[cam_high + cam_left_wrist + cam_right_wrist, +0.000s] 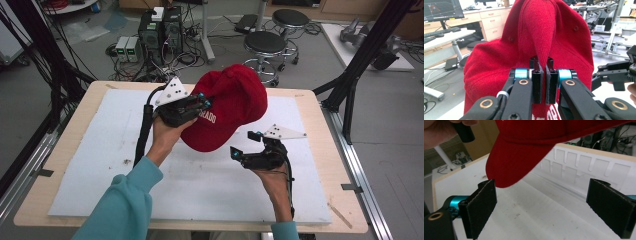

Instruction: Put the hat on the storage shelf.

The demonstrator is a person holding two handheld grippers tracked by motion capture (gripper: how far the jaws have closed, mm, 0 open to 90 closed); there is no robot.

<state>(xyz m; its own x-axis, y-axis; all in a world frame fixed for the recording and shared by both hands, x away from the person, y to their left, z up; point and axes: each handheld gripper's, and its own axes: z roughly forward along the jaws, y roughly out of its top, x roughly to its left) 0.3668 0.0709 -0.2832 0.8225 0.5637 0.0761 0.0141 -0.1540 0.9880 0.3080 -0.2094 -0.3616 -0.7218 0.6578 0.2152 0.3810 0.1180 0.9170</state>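
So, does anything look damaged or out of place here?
Nothing looks damaged. The red cap hangs in the air, pinched at a fold of its crown by the left gripper. The right gripper is open below the brim. Small dark specks dot the white mat.

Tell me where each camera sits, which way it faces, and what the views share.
High view: above the person's side, looking forward and down on the table; forearms, both hands show.
Left gripper view: rides the left gripper, jaws pinching the red cap.
Right gripper view: rides the right gripper, jaws apart beneath the cap's brim.
Shared: the cap.
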